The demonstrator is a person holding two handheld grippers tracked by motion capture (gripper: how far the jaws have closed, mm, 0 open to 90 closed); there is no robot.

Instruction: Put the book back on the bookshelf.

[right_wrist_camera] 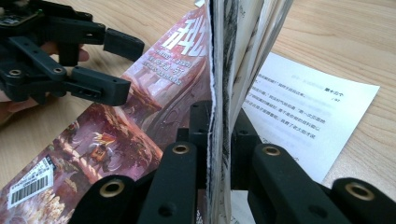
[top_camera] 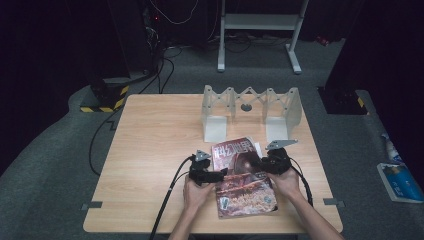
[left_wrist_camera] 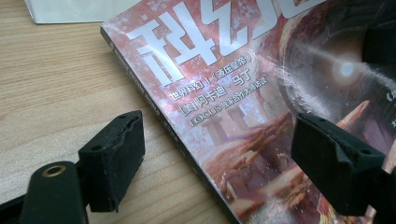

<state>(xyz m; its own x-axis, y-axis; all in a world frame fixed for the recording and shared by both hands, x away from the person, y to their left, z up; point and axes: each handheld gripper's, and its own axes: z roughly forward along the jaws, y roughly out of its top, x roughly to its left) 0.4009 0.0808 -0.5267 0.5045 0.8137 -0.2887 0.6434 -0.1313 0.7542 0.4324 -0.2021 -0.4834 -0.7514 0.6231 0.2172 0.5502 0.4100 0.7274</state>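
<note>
A magazine (top_camera: 243, 177) with a reddish science-fiction cover lies near the front edge of the wooden tabletop (top_camera: 150, 150), between the person's two hands. The right hand-held gripper (top_camera: 265, 162) pinches a sheaf of pages at the magazine's right side; in the right gripper view its jaws are pressed together on the page edges (right_wrist_camera: 219, 116), which stand nearly upright between the pads, while a printed inner page (right_wrist_camera: 303, 116) lies flat on the wood to the right. This hold appears intended to lift part of the magazine clear so that it can be opened or leafed through. The left hand-held gripper (top_camera: 212, 175) sits at the magazine's left edge with its jaws spread; in the left gripper view one pad (left_wrist_camera: 112, 158) is over bare wood and the other (left_wrist_camera: 336, 163) over the cover, so the spine edge lies between them without being pressed. Judged from this stance, the left tool is placed to steady or take the spine side while the right one raises the pages. Behind the magazine, well apart from it, stands a white expanding book rack (top_camera: 250, 112) with lattice links and upright end plates; its compartments hold nothing, and a small round grey object (top_camera: 246, 107) sits on the tabletop inside it. The rack is plausibly where the magazine belongs.
</note>
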